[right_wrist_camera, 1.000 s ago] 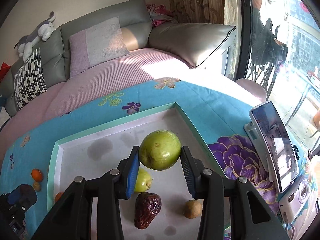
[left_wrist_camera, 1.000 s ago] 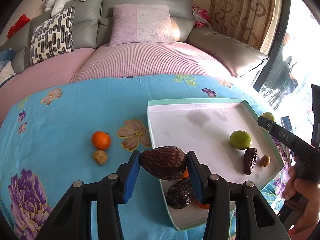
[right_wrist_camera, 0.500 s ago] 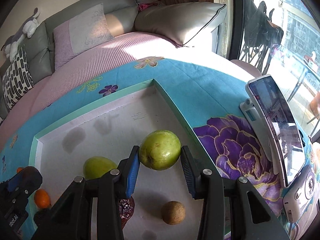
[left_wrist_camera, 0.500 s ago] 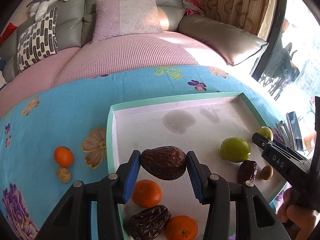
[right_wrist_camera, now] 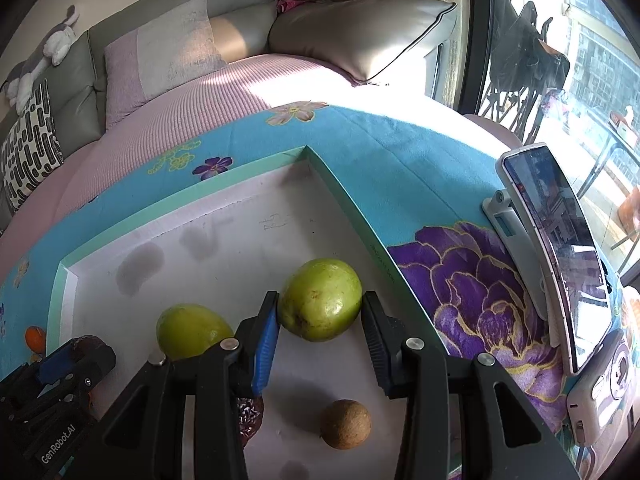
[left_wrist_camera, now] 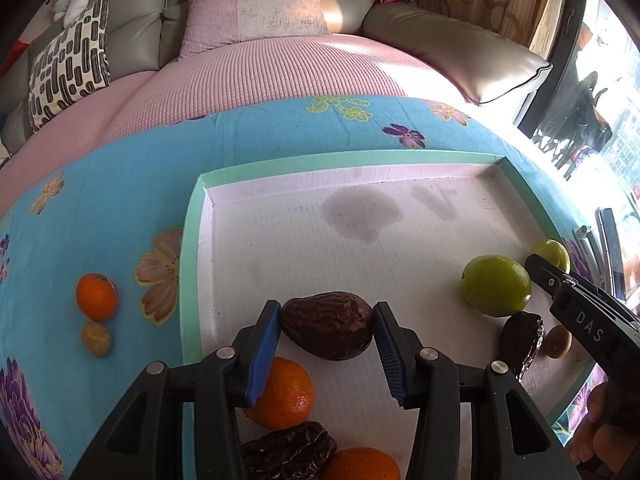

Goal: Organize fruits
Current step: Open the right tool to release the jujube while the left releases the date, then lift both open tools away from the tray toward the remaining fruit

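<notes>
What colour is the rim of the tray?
Mint green rim around a white floor; the left wrist view shows it best.

The tray middle lies bare; fruit seemingly crowds its near corners.

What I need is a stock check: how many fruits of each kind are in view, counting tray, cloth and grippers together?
dates: 3
oranges: 3
green fruits: 2
small brown round fruits: 2
Total: 10

"DAS" on right claw, "GenRobot.AI" on left claw
</notes>
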`<act>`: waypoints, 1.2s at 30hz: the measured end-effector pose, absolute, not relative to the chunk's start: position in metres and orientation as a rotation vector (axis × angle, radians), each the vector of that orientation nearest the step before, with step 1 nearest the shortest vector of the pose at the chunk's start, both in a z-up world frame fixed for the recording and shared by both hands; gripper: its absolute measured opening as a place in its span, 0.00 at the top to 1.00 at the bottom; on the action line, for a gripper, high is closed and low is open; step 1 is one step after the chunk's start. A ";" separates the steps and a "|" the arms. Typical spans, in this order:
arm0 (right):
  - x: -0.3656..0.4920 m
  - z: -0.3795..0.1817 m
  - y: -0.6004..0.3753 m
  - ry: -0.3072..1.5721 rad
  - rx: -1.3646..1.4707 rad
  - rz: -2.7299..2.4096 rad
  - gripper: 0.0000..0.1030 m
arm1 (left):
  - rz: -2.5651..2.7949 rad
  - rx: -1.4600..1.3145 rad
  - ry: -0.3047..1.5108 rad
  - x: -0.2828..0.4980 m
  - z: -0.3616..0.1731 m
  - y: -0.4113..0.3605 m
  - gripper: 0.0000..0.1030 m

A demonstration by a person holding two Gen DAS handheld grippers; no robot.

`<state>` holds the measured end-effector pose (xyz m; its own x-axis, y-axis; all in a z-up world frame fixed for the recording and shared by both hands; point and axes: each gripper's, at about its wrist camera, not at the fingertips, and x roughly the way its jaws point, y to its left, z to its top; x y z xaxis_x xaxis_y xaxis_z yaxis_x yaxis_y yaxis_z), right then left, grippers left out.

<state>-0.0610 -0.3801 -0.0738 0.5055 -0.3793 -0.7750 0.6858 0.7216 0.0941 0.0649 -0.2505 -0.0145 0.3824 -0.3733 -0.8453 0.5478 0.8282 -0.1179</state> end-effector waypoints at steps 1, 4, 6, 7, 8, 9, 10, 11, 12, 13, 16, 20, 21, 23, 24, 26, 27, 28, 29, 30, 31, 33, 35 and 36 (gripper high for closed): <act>-0.061 -0.074 -0.380 0.812 0.420 -0.667 0.58 | -0.592 0.191 1.022 0.065 -0.014 -0.250 0.52; -0.061 -0.074 -0.380 0.813 0.421 -0.667 0.58 | -0.593 0.193 1.023 0.065 -0.015 -0.250 0.52; -0.060 -0.074 -0.379 0.815 0.418 -0.669 0.58 | -0.593 0.192 1.026 0.066 -0.015 -0.250 0.52; -0.060 -0.074 -0.379 0.817 0.416 -0.670 0.58 | -0.593 0.193 1.028 0.066 -0.015 -0.250 0.52; -0.060 -0.074 -0.379 0.819 0.415 -0.672 0.58 | -0.593 0.194 1.029 0.066 -0.015 -0.250 0.52; -0.059 -0.074 -0.379 0.820 0.415 -0.674 0.58 | -0.594 0.193 1.031 0.066 -0.015 -0.251 0.52; -0.059 -0.073 -0.378 0.821 0.411 -0.675 0.58 | -0.597 0.193 1.031 0.066 -0.015 -0.251 0.52; -0.059 -0.073 -0.378 0.823 0.408 -0.676 0.58 | -0.599 0.195 1.031 0.065 -0.015 -0.251 0.52; -0.059 -0.073 -0.378 0.824 0.406 -0.677 0.58 | -0.599 0.197 1.030 0.065 -0.014 -0.251 0.52; -0.059 -0.073 -0.378 0.826 0.406 -0.677 0.58 | -0.599 0.198 1.031 0.065 -0.014 -0.251 0.51; -0.059 -0.072 -0.379 0.826 0.411 -0.679 0.58 | -0.604 0.194 1.033 0.063 -0.013 -0.250 0.51; -0.062 -0.063 -0.377 0.804 0.388 -0.690 0.55 | -0.614 0.190 1.030 0.062 -0.006 -0.248 0.49; -0.062 -0.062 -0.376 0.802 0.386 -0.688 0.55 | -0.615 0.191 1.027 0.061 -0.004 -0.247 0.48; -0.063 -0.060 -0.376 0.802 0.382 -0.688 0.55 | -0.626 0.187 1.023 0.059 0.001 -0.245 0.48; -0.063 -0.059 -0.375 0.799 0.377 -0.691 0.55 | -0.631 0.187 1.019 0.057 0.004 -0.243 0.48; -0.064 -0.054 -0.373 0.788 0.366 -0.694 0.55 | -0.638 0.192 1.009 0.054 0.009 -0.241 0.48; -0.065 -0.051 -0.372 0.779 0.360 -0.694 0.55 | -0.643 0.192 1.004 0.053 0.012 -0.239 0.48; -0.066 -0.049 -0.370 0.771 0.355 -0.693 0.55 | -0.646 0.190 0.999 0.052 0.015 -0.237 0.48; -0.066 -0.046 -0.369 0.764 0.352 -0.692 0.55 | -0.648 0.189 0.995 0.051 0.018 -0.234 0.48; -0.066 -0.044 -0.367 0.761 0.348 -0.692 0.55 | -0.650 0.187 0.990 0.049 0.021 -0.232 0.48; -0.066 -0.043 -0.366 0.758 0.343 -0.692 0.55 | -0.651 0.185 0.984 0.048 0.024 -0.228 0.48; -0.066 -0.039 -0.362 0.754 0.332 -0.689 0.55 | -0.651 0.180 0.975 0.046 0.029 -0.219 0.48; -0.067 -0.035 -0.358 0.754 0.322 -0.685 0.55 | -0.645 0.176 0.970 0.045 0.032 -0.209 0.48; -0.067 -0.034 -0.356 0.756 0.323 -0.681 0.55 | -0.639 0.174 0.969 0.045 0.033 -0.205 0.48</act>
<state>-0.0671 -0.3559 -0.0339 0.5295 -0.4479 -0.7204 0.6696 0.7421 0.0308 0.0452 -0.2046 0.0329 0.4001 -0.4268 -0.8110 0.5772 0.8047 -0.1388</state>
